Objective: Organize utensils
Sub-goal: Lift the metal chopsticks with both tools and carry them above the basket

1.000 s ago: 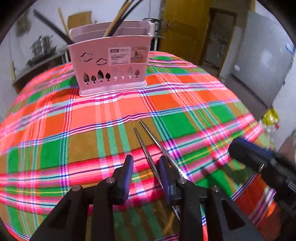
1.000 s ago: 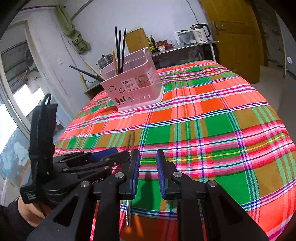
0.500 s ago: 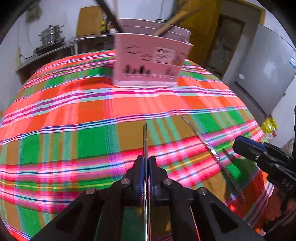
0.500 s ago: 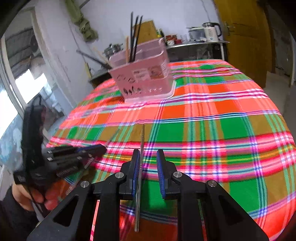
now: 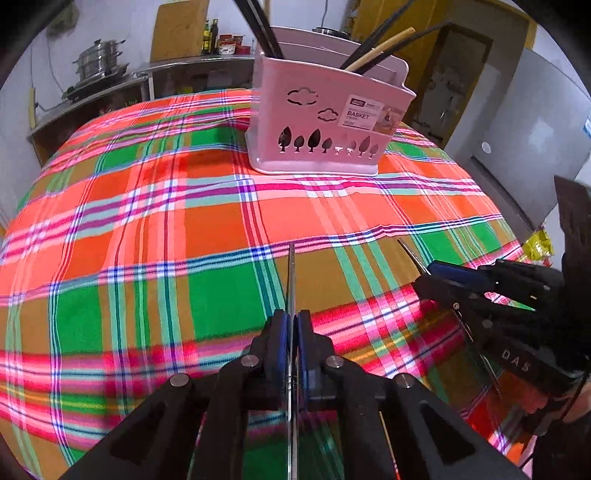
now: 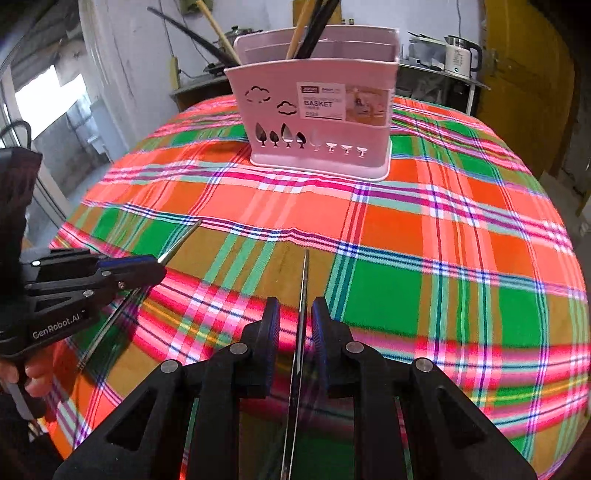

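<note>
In the left wrist view, the left gripper (image 5: 291, 332) has its fingers pressed together on a thin metal chopstick (image 5: 291, 273), which points toward the pink utensil basket (image 5: 325, 122) standing near the table's far edge on the plaid tablecloth (image 5: 147, 221). The right gripper (image 5: 424, 280) shows near the right edge.

In the right wrist view, the right gripper (image 6: 293, 325) has its fingers apart, a second metal chopstick (image 6: 303, 291) running between them without clear contact. The basket holds dark chopsticks (image 6: 314, 26).
</note>
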`<state>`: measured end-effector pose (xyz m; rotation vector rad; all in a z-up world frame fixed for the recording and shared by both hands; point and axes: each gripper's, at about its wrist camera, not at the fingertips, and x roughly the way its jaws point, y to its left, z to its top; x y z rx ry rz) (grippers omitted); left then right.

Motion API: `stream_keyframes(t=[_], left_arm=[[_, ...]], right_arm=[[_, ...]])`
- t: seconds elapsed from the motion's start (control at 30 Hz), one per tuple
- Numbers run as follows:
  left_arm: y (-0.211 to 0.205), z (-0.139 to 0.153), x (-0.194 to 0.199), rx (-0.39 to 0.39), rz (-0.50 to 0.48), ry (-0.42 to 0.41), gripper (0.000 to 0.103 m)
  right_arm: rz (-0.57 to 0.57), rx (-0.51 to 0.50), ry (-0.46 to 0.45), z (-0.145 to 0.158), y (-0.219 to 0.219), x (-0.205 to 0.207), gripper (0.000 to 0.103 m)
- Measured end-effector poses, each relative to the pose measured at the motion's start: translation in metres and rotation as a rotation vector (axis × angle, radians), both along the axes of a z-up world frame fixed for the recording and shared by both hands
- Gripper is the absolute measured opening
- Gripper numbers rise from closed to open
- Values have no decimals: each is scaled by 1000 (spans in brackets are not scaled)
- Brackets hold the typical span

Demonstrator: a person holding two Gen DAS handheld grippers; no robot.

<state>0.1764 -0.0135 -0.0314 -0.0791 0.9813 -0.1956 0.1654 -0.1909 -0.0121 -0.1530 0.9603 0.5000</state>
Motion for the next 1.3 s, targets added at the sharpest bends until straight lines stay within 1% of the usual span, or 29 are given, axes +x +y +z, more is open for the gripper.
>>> stream_keyframes(t=[0.1,0.13,0.17,0.2,0.27,0.43,0.57,0.63,0.83,0.93,1.03,1.13,1.3], left_arm=[[-8,0,5,49,-20,-9,7],[-11,0,7,68,-26,-10,7],[-12,-1,10,79,-31,-11,7],[-15,-1,11,94,-37,-12,7],[-15,0,13,107,-39,-9,6],[-7,5,12,52,-26,-8,5],[-3,21,9,11,-22,-39,5],[-2,36,7,4,-28,-72,5],[0,79,0,-20,-42,-167,5],[-1,98,-2,-28,-50,-213,5],[-1,111,-4,-32,-54,-241,5],[0,118,-5,-40,-53,-260,5],[5,119,-12,-52,-51,-255,5]], right_arm=[[10,-57,-17,-1,10,-1,16],[11,-65,-16,-1,11,-1,13],[13,-67,-15,0,12,-1,7],[19,-65,-15,0,13,0,5],[17,-63,-15,0,15,1,5],[13,13,-33,10,8,-1,5],[0,80,-64,24,2,-1,5],[-4,119,-80,34,-4,-1,5],[-23,185,-138,62,-13,1,5],[-26,213,-168,75,-16,0,5],[-29,232,-197,87,-19,-1,5],[-31,248,-224,97,-22,-3,5],[-34,260,-238,103,-26,-7,5]])
